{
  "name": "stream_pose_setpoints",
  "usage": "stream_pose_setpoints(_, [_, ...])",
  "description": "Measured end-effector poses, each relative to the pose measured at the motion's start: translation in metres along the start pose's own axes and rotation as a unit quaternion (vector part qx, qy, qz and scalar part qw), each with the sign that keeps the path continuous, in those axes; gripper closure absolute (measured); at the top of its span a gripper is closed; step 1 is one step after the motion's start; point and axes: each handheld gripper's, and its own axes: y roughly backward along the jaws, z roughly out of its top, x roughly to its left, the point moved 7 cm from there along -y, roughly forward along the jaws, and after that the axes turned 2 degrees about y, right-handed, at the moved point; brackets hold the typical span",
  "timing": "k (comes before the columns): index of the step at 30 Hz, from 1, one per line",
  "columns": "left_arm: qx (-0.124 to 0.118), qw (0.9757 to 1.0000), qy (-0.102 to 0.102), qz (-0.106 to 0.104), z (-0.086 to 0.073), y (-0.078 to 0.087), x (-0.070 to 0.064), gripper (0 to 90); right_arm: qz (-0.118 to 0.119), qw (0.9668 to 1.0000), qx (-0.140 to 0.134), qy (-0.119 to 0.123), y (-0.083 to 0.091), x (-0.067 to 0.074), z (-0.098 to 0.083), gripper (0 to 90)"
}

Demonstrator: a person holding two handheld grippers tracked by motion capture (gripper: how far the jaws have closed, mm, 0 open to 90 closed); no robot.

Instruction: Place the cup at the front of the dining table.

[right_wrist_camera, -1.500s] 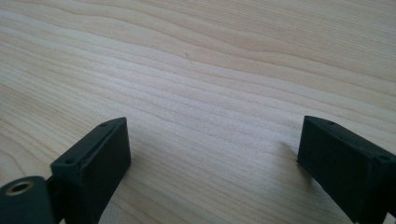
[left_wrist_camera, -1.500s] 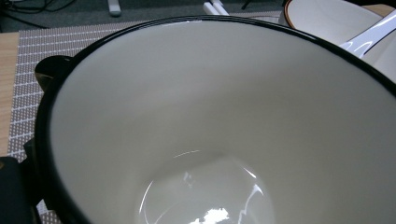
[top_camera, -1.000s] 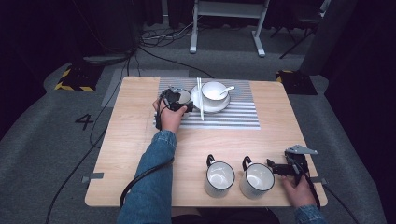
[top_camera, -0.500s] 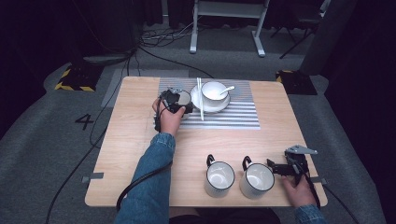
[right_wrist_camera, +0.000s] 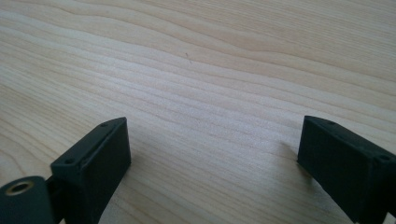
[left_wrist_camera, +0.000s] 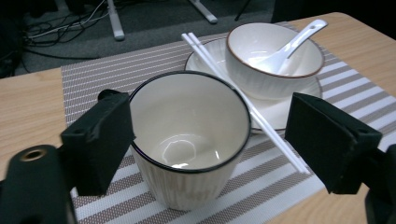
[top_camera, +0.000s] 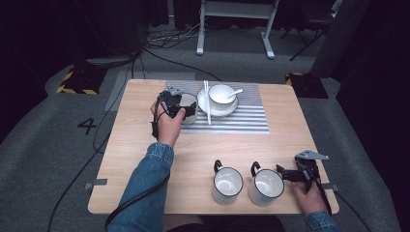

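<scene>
Now the ribbed cup (left_wrist_camera: 189, 140) sits between the left gripper's (left_wrist_camera: 212, 128) jaws.
The jaws, just closing, stand apart: one is at the cup's wall, the other clear. The right gripper (right_wrist_camera: 212, 144) gapes over the bare table (right_wrist_camera: 210, 60).

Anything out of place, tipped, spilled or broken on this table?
Nothing stands out. The cup, bowl and two mugs stand upright, the spoon rests in the bowl, the chopsticks lie side by side across the plate's edge. No spill or damage shows.

The right gripper (right_wrist_camera: 212, 158) hangs over bare pale wooden table (right_wrist_camera: 210, 70), black jaws parted wide at seven and four o'clock.
</scene>
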Motion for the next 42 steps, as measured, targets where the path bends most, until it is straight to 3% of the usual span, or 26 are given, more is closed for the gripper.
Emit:
stream_pose_setpoints(6, [0.013,0.9992,-0.033,-0.020,0.003,0.027,-0.018,15.6,0.000,1.0000,0.000,0.000,0.000,0.000,0.000,9.6])
stream_pose_setpoints(20, [0.023,0.9969,-0.038,-0.065,-0.011,0.082,-0.043,15.6,0.000,1.0000,0.000,0.000,0.000,0.000,0.000,9.6])
stream_pose_setpoints(24, [0.018,0.9956,-0.047,-0.078,-0.019,0.099,-0.046,15.6,0.000,1.0000,0.000,0.000,0.000,0.000,0.000,9.6])
stream_pose_setpoints(28, [0.035,0.9934,-0.069,-0.085,-0.029,0.113,-0.045,15.6,0.000,1.0000,0.000,0.000,0.000,0.000,0.000,9.6])
stream_pose_setpoints(37, [0.029,0.9925,-0.083,-0.085,-0.043,0.142,-0.047,15.6,0.000,1.0000,0.000,0.000,0.000,0.000,0.000,9.6])
stream_pose_setpoints(40, [0.030,0.9922,-0.094,-0.076,-0.051,0.151,-0.044,15.6,0.000,1.0000,0.000,0.000,0.000,0.000,0.000,9.6])
stream_pose_setpoints(42, [0.029,0.9924,-0.089,-0.080,-0.056,0.155,-0.044,15.6,0.000,1.0000,0.000,0.000,0.000,0.000,0.000,9.6])
